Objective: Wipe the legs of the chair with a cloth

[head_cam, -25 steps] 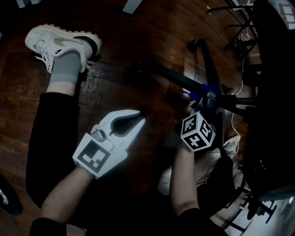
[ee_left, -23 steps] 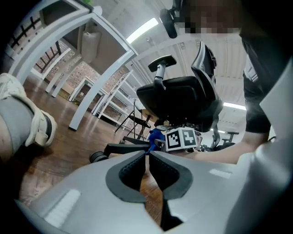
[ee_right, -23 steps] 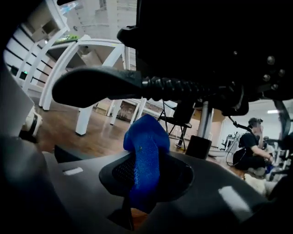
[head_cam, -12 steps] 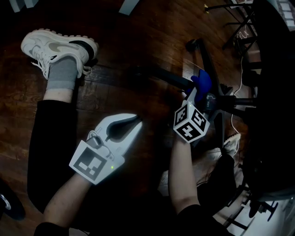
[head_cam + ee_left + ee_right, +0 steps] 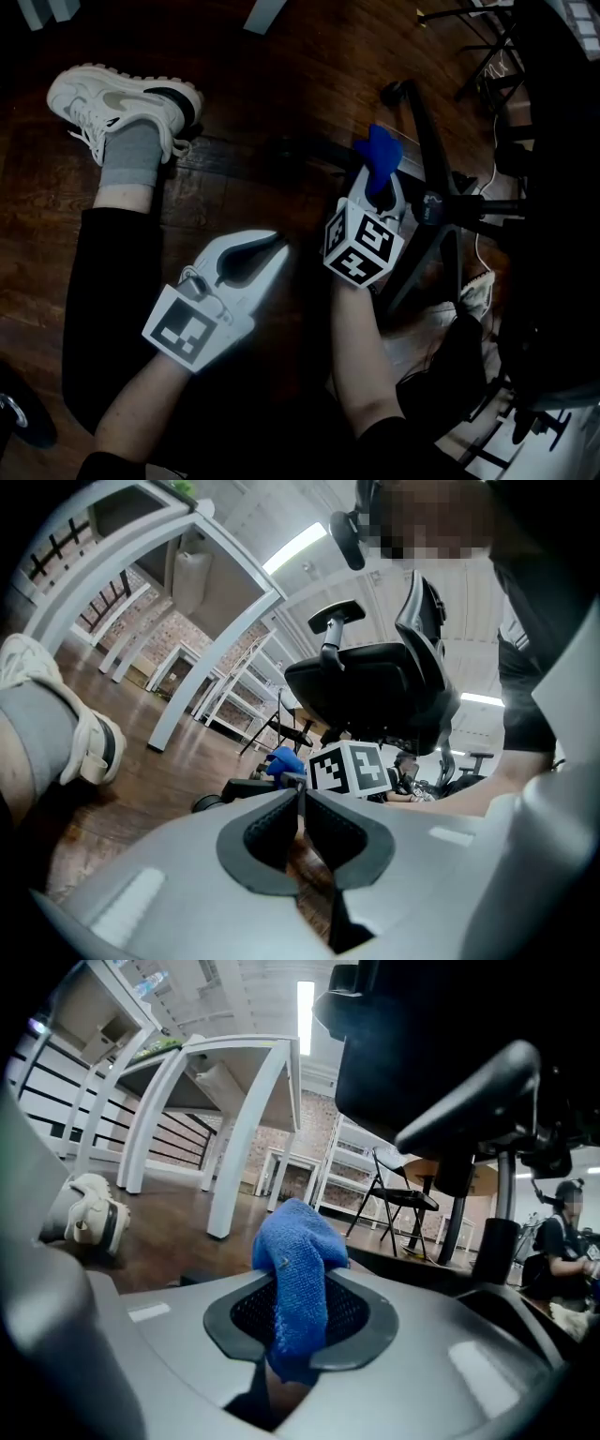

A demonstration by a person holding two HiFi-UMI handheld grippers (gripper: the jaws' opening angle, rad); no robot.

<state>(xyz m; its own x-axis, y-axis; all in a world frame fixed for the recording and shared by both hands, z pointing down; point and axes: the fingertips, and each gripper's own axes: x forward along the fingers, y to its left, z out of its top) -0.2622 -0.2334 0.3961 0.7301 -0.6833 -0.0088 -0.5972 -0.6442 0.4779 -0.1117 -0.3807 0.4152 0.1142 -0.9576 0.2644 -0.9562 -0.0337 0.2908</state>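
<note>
Gripping blue cloth (image 5: 296, 1260), right tool (image 5: 298, 1321) sits over chair leg (image 5: 319, 150) in head view; left tool (image 5: 301, 803) clenched.

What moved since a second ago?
The right gripper, shut on the blue cloth, slid up and left in the head view, by the chair legs. The left gripper stayed put, shut and empty; the chair did not move.

The cloth (image 5: 298, 1279) at the centre of the right gripper view is seen as blue, nubbly terry. The left gripper (image 5: 278, 247) and right gripper (image 5: 375, 192) are shelled in smooth, pale grey plastic; the pads (image 5: 349, 1309) are matt black and finely gridded. The floor (image 5: 281, 75) is laid in dark, glossy wood planks. The chair leg (image 5: 427, 127), upper right in the head view, is finished in matt black.
</note>
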